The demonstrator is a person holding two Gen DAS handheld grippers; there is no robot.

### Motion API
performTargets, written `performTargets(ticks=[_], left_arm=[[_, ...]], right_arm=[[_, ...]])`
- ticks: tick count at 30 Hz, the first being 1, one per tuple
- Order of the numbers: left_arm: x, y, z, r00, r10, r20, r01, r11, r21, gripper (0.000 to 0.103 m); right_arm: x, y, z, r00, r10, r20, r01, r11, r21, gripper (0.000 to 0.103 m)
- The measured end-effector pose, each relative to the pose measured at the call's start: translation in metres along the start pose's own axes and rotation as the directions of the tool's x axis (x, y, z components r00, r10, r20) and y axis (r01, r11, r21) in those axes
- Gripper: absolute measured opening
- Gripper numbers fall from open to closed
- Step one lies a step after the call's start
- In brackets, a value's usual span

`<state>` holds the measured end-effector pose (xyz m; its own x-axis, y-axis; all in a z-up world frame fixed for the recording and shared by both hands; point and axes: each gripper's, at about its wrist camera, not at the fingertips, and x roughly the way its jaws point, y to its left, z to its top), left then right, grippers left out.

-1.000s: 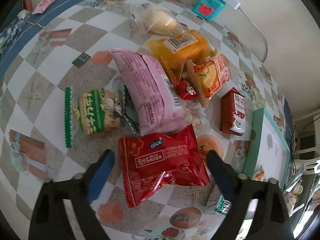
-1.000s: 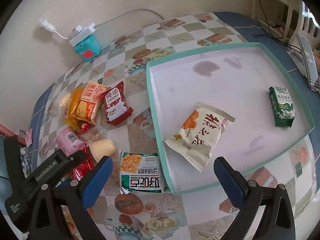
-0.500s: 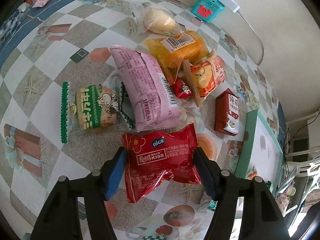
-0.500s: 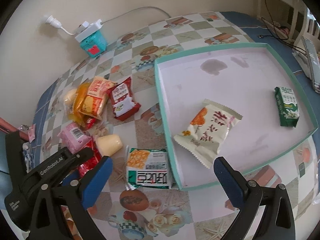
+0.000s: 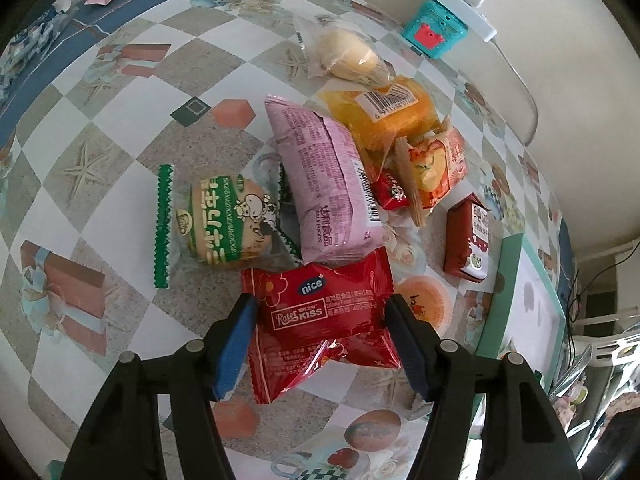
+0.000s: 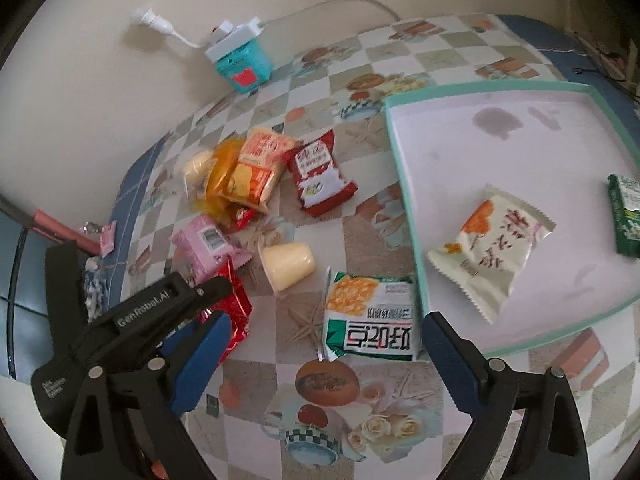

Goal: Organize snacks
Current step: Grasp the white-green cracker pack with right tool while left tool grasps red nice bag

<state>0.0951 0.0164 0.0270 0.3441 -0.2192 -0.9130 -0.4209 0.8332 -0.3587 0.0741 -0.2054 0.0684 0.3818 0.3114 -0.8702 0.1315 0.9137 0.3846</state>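
The left gripper (image 5: 320, 316) is clamped on a red "nice" snack packet (image 5: 320, 312), its blue pads pressed against the packet's two sides at the near edge of the snack pile on the patterned table (image 5: 120, 128). Just beyond the red packet lies a pink packet (image 5: 324, 184), with a green-edged biscuit packet (image 5: 224, 220) to its left and an orange packet (image 5: 384, 116), a small red candy (image 5: 392, 196) and a dark red carton (image 5: 468, 240) to the right and farther back. The right gripper (image 6: 320, 344) hangs over a green-and-white corn snack packet (image 6: 372, 316) that lies just left of the teal-rimmed tray (image 6: 404, 188); its jaws are wide and closing, the packet between them but the pads not touching it. A cream jelly cup (image 6: 288, 266) lies to the packet's far left. In the tray lie a cream packet (image 6: 492, 244) and, well apart at the right, a green carton (image 6: 626, 216)
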Motion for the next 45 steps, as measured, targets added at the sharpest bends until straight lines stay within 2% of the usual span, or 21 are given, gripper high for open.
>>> performTargets(ticks=[9,16,21,26,31,35,39,45], left_arm=[[-0.005,0.013,0.0,1.0,-0.007,0.003,0.007,0.999,-0.033,0.068],[-0.006,0.014,-0.001,1.0,-0.003,0.005,0.003,0.999,-0.034,0.068],[-0.004,0.011,0.0,1.0,0.006,0.005,-0.006,1.0,-0.031,0.068],[-0.002,0.007,0.001,1.0,0.016,0.006,-0.016,1.0,-0.025,0.069],[0.001,0.004,0.001,1.0,0.031,0.005,-0.031,0.999,-0.01,0.07],[0.003,0.004,0.001,0.999,0.035,0.004,-0.035,0.999,-0.009,0.072],[0.003,0.003,0.001,0.999,0.037,0.007,-0.037,0.999,-0.005,0.072],[0.0,0.002,0.001,1.0,0.015,0.011,-0.015,1.0,0.003,0.066]], right_arm=[[0.023,-0.004,-0.001,0.997,-0.038,-0.071,0.037,0.999,-0.021,0.086],[0.031,0.0,-0.003,0.993,-0.072,-0.09,0.067,0.996,-0.06,0.086],[0.033,0.007,-0.005,0.993,-0.038,-0.108,0.029,0.996,-0.086,0.083],[0.035,0.01,-0.005,0.99,-0.109,-0.092,0.098,0.989,-0.112,0.082],[0.04,0.016,-0.005,0.987,-0.145,-0.077,0.133,0.982,-0.134,0.082],[0.044,0.021,-0.006,0.977,-0.204,-0.058,0.191,0.965,-0.182,0.07],[0.047,0.022,-0.007,0.97,-0.241,-0.047,0.225,0.95,-0.215,0.063],[0.045,0.021,-0.007,0.971,-0.235,-0.034,0.223,0.952,-0.208,0.056]])
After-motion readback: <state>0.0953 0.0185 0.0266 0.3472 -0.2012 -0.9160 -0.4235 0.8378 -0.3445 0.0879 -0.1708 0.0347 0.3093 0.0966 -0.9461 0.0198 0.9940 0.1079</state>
